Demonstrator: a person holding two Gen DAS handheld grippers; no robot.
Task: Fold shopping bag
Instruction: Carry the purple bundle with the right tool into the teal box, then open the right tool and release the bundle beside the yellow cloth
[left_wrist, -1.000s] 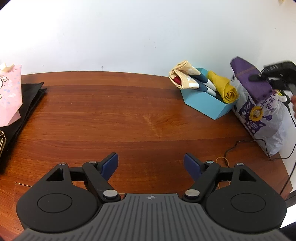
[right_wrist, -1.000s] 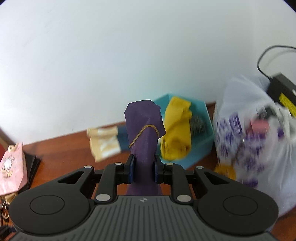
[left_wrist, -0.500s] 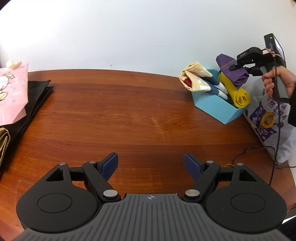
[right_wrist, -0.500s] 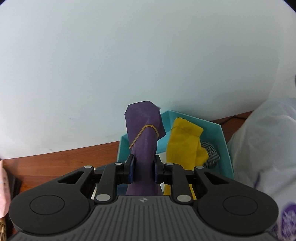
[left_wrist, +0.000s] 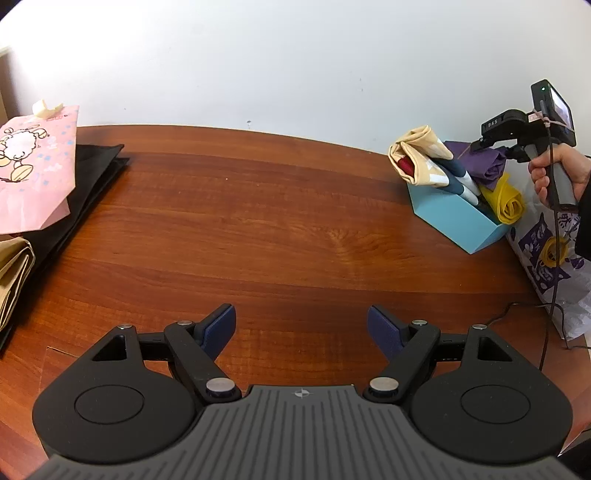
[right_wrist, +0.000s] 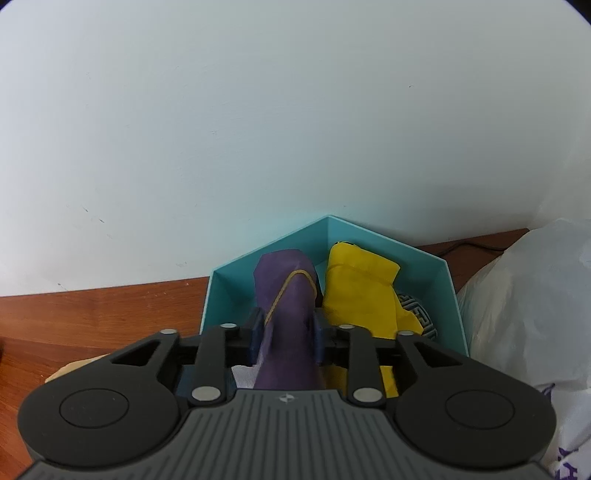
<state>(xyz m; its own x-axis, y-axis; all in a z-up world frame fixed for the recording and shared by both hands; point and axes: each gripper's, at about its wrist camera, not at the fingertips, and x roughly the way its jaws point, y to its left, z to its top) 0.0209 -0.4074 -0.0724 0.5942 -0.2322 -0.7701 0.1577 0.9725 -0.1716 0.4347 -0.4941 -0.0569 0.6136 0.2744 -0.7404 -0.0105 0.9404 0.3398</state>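
Rolled bags in the box: three — one purple roll (right_wrist: 288, 295), one yellow roll (right_wrist: 358, 291), one cream and blue roll (left_wrist: 424, 162).
Boxes: one blue box (left_wrist: 454, 218), at the table's (left_wrist: 277, 229) far right edge.
Rubber bands: one, around the purple roll.
Flat bags at the left edge: three — one pink bag (left_wrist: 35, 166), one black bag (left_wrist: 92, 177), one tan bag (left_wrist: 13, 273).
Plastic bags: one white printed bag (left_wrist: 554, 258), at the right edge.
Grippers: two — left gripper (left_wrist: 301, 328), right gripper (right_wrist: 286, 334).
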